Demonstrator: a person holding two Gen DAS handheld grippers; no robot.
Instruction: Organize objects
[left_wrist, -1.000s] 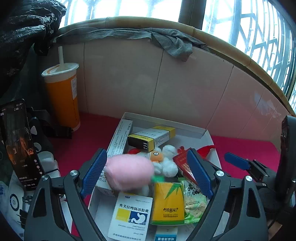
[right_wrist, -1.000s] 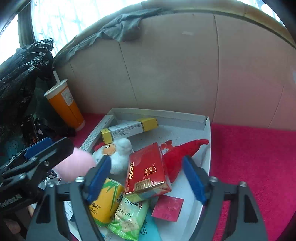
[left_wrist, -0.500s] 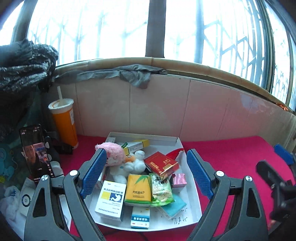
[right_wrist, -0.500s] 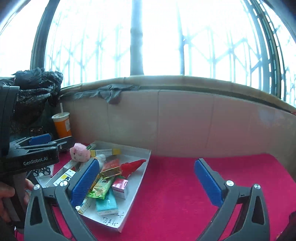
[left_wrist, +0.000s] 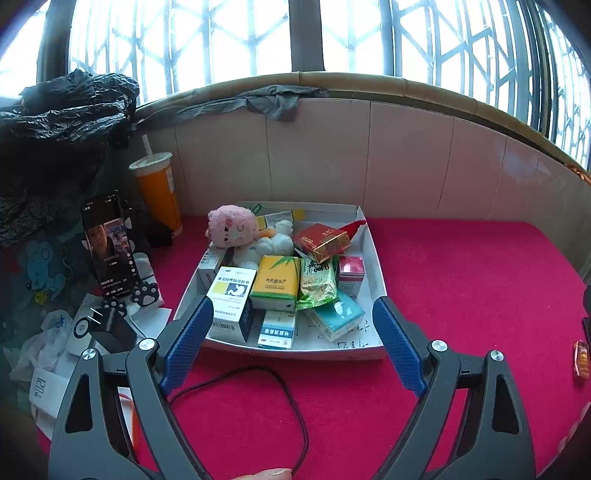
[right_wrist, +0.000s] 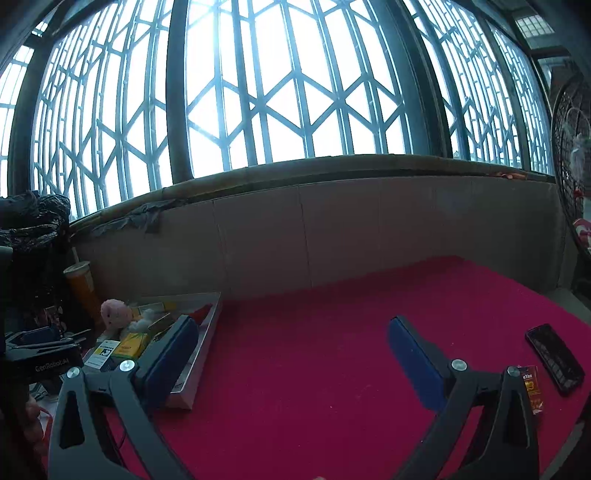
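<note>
Tall windows with a diamond-patterned metal grille (right_wrist: 280, 92) let in bright daylight. Below them runs a tan stone sill (left_wrist: 369, 79) over a pale tiled wall (left_wrist: 369, 162). A grey cloth (left_wrist: 273, 103) drapes over the sill. A crimson carpeted surface (right_wrist: 332, 350) spreads below the wall.

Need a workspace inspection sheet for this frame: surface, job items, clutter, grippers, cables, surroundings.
Surface: red cloth, mostly bare right of the tray.
Job's things: white tray holds pink plush, red pack, yellow tissue pack, white medicine box, teal pack.
Clutter: orange cup, propped phone, crumpled paper at left; dark phone and small red packet at right.
Grippers: left gripper open, empty; right gripper open, empty.
Cables: black cable looped before the tray.
Surroundings: tiled wall, barred window, black bag, grey cloth on the sill.
</note>
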